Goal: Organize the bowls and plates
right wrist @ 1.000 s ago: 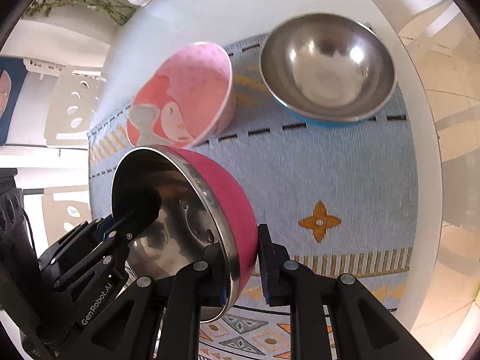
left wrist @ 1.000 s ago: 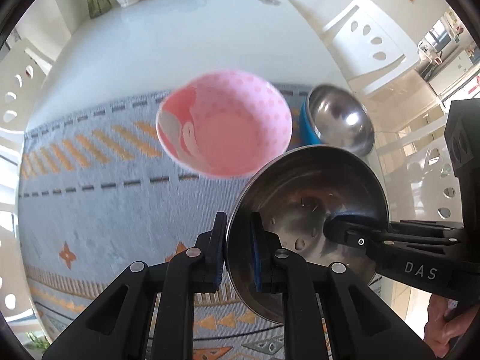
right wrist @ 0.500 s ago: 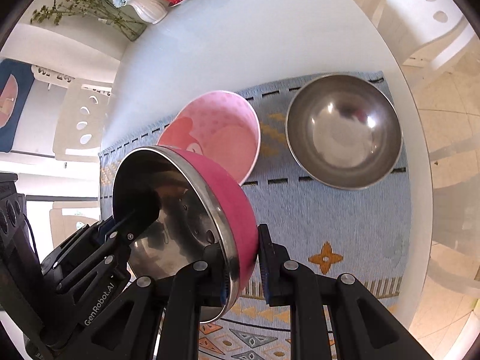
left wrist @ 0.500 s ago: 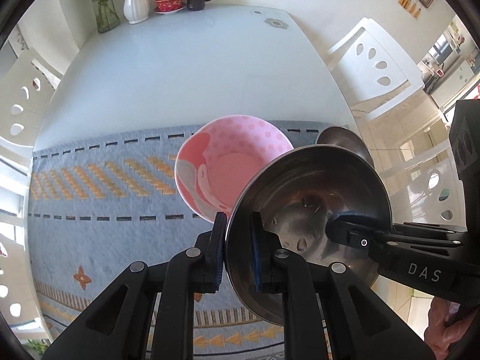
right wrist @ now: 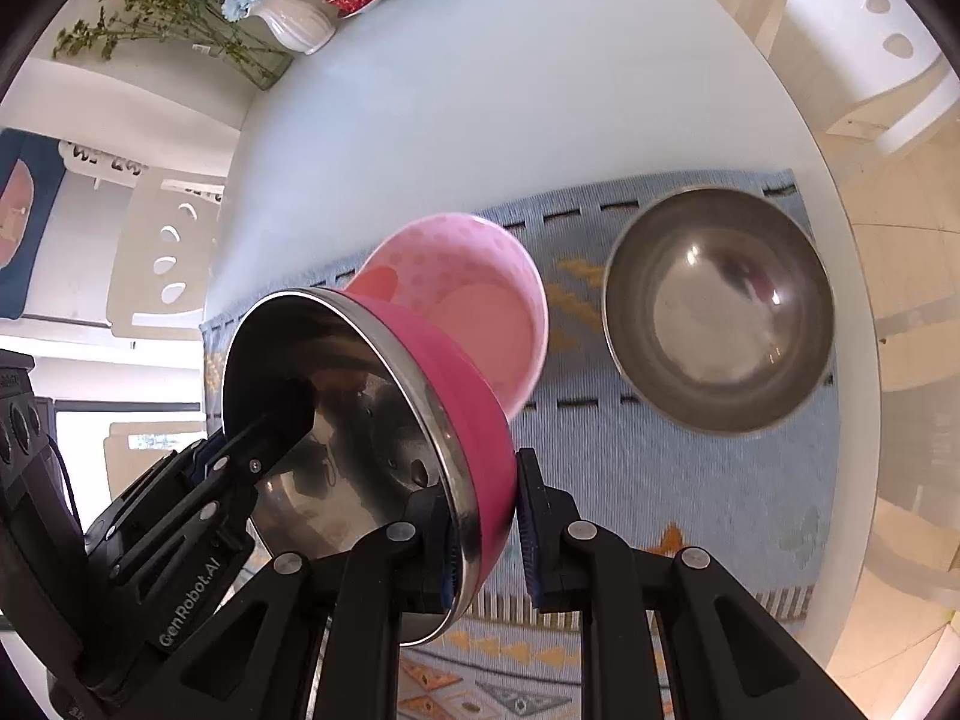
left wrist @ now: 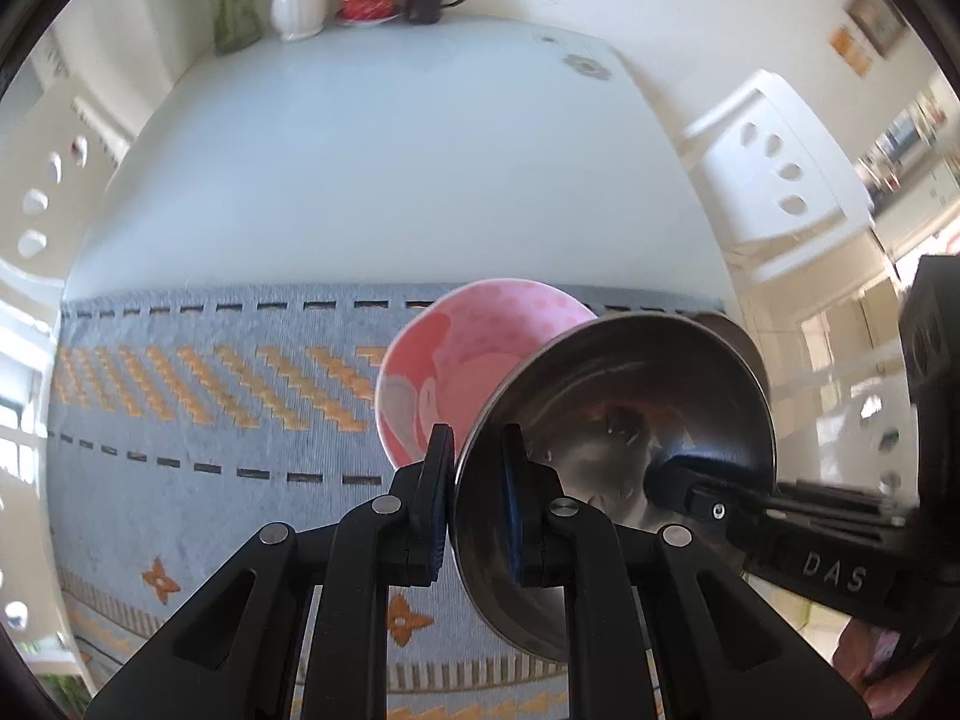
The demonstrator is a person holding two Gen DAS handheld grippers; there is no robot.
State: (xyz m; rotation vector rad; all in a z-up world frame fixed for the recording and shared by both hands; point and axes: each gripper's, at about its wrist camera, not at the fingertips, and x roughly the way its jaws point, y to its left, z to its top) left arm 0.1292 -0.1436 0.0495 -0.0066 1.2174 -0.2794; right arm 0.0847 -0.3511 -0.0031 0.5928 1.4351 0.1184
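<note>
Three bowls: one magenta steel-lined bowl (right wrist: pixel 384 420), one pale pink bowl (right wrist: pixel 480 312), one plain steel bowl (right wrist: pixel 720 312). Two grippers. One woven mat (left wrist: pixel 210 420), one vase (right wrist: pixel 294 24), one white chair (left wrist: pixel 774 162).

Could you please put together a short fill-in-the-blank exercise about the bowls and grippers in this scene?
1. The left gripper and the right gripper both clamp the rim of the steel bowl whose outside is ____.
2. The empty steel bowl rests on the ____ table runner.
3. The dotted pink bowl lies between the held bowl and the ____ bowl.

Missing words: pink; blue; empty steel
</note>
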